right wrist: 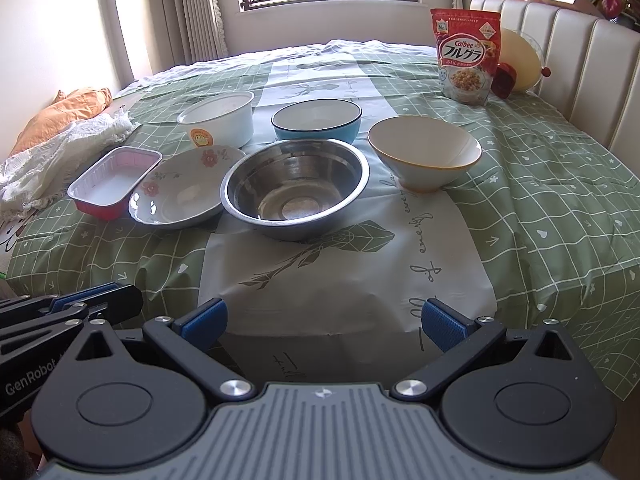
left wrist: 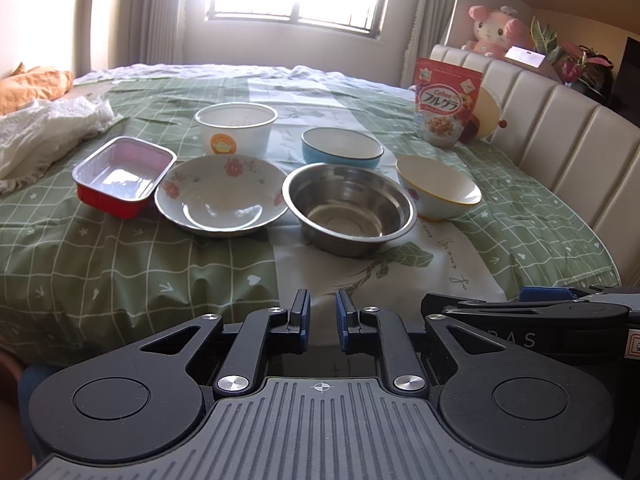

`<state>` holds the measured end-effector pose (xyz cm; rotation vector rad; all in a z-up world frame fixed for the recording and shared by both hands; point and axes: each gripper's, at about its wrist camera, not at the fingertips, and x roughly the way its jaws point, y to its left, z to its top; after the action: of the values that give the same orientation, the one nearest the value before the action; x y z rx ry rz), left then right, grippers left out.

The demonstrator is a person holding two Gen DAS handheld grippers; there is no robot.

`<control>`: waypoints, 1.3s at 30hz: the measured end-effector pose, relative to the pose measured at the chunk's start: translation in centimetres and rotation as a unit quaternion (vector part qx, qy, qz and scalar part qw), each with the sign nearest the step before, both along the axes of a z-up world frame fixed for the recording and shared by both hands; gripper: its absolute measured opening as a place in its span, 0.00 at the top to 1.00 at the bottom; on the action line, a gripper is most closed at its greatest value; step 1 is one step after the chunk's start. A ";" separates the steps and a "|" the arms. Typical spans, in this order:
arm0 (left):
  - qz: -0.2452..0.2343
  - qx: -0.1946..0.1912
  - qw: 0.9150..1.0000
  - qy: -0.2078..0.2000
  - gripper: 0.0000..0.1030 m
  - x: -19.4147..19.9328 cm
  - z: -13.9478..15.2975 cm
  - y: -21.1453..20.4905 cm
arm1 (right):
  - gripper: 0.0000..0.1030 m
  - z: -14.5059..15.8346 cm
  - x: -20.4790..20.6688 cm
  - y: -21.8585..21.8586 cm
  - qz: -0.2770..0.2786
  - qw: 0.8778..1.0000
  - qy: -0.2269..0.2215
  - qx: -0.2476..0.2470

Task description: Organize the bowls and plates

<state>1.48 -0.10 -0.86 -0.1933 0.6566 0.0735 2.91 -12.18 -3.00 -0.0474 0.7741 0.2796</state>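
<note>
- Dishes sit in a cluster on a green checked cloth (right wrist: 540, 168) spread over a bed, well ahead of both grippers.
- Front row, left to right in both views: foil tray (left wrist: 124, 176) with red sides, floral plate (left wrist: 222, 196), steel bowl (left wrist: 350, 206), cream bowl (left wrist: 438, 186) with a yellow rim.
- The tray's edge is just beside the plate; the plate's rim nearly meets the steel bowl.
- Back row: white tub (left wrist: 236, 128) with an orange sticker behind the plate, blue bowl (left wrist: 342, 148) behind the steel bowl.
- All dishes stand upright and look empty.
- Cereal bag (right wrist: 466, 56) stands upright at the far right, near a padded headboard (right wrist: 580, 72); a plush toy (left wrist: 494, 30) sits above it.
- White lace cloth (left wrist: 48, 132) and an orange cloth (left wrist: 34, 86) lie at the left edge of the bed.
- Left gripper (left wrist: 322, 320): jaws drawn nearly together with only a narrow gap, nothing between them, poised over the near edge of the cloth.
- Right gripper (right wrist: 324, 320): jaws spread wide, holding nothing, also at the near edge, apart from every dish.
- Each gripper shows at the edge of the other's view, side by side.
</note>
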 end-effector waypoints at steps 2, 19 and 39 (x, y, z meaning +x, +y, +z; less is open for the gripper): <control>0.000 -0.001 1.000 0.000 0.84 0.0 0.0 0.0 | 0.00 -0.1 0.0 0.1 0.001 1.000 0.001 0.000; 0.001 -0.001 1.000 0.002 0.84 0.1 -0.2 0.1 | 0.00 -0.4 0.3 0.2 0.001 1.000 0.005 0.001; 0.005 -0.019 1.000 0.009 0.84 2.3 -0.8 1.3 | 0.00 -0.7 2.2 -0.2 -0.004 1.000 0.005 0.015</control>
<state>3.75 1.20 -1.69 -0.2335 0.6750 0.0718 5.15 -12.41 -3.74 -0.0151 0.7790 0.2841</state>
